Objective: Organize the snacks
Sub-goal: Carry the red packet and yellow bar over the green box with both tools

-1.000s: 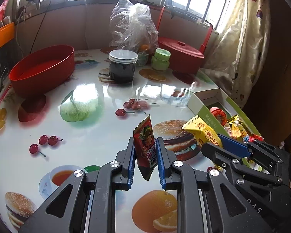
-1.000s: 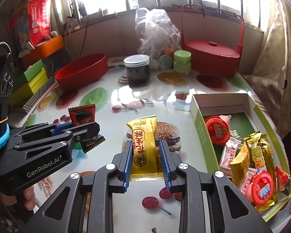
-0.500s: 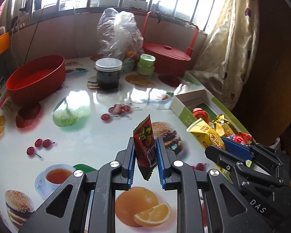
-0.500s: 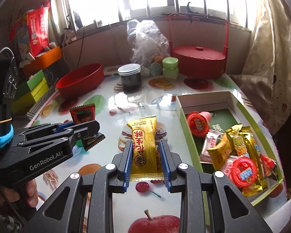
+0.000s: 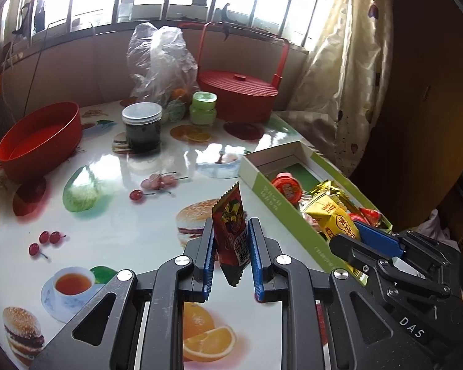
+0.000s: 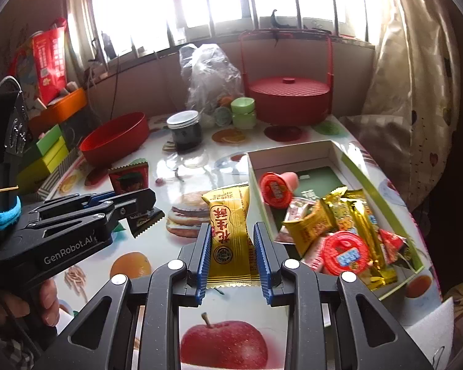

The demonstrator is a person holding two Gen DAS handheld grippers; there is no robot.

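Gripping one snack apiece, both grippers hung above the table, apparently so that each packet could be carried to the box without touching the cloth. Left gripper: jaws closed on a dark red sachet, pinched at its lower half; its long axis stood nearly upright, serrated top edge pointing up and slightly away, the thin edge turned toward the camera. Right gripper: jaws closed on a yellow packet, held by its two long sides, flat face to the camera; long axis pointed away from the gripper, tilted a little right toward the box. Beyond, to the right: a green-sided open box, its near part already heaped with wrapped sweets and jelly cups, likely the collecting place. Further off stood a dark jar and a red bowl; a lidded red basket and a clear plastic bag stood under the window.
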